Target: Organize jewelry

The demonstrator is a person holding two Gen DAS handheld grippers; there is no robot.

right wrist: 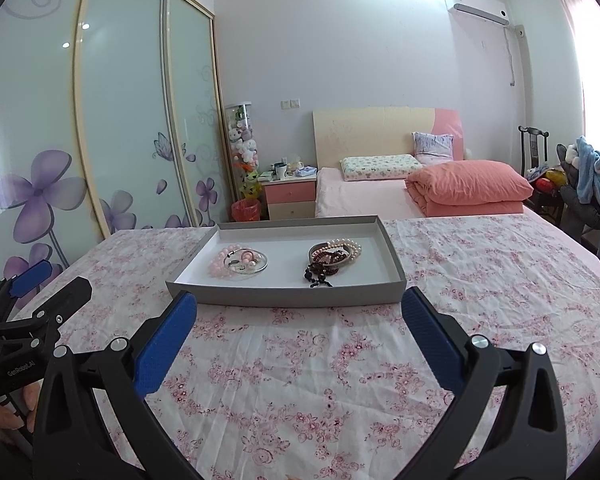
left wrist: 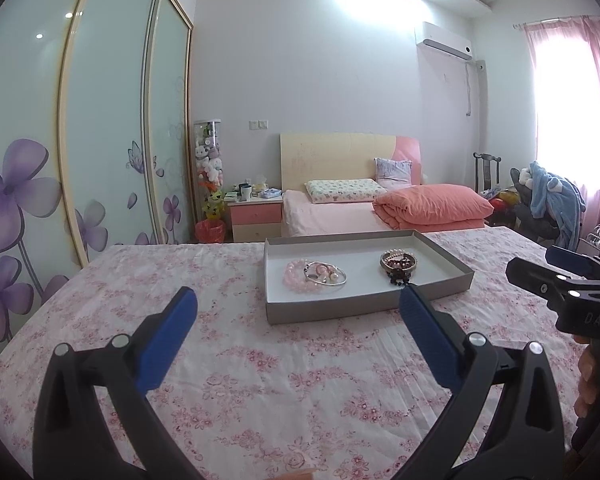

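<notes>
Hovering over the floral cloth (right wrist: pixel 300 380), left gripper (left wrist: pixel 298 300) and right gripper (right wrist: pixel 299 304) both hold their jaws spread wide, empty. Just beyond them sits the grey tray (right wrist: pixel 394 256); inside, pink bracelets (right wrist: pixel 240 262) left, dark beads (right wrist: pixel 332 260) right.

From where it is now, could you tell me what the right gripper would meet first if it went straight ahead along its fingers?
Most likely the near wall of the grey tray, which sits centred ahead of the open right gripper on the floral bedspread. Depth is uncertain.
</notes>
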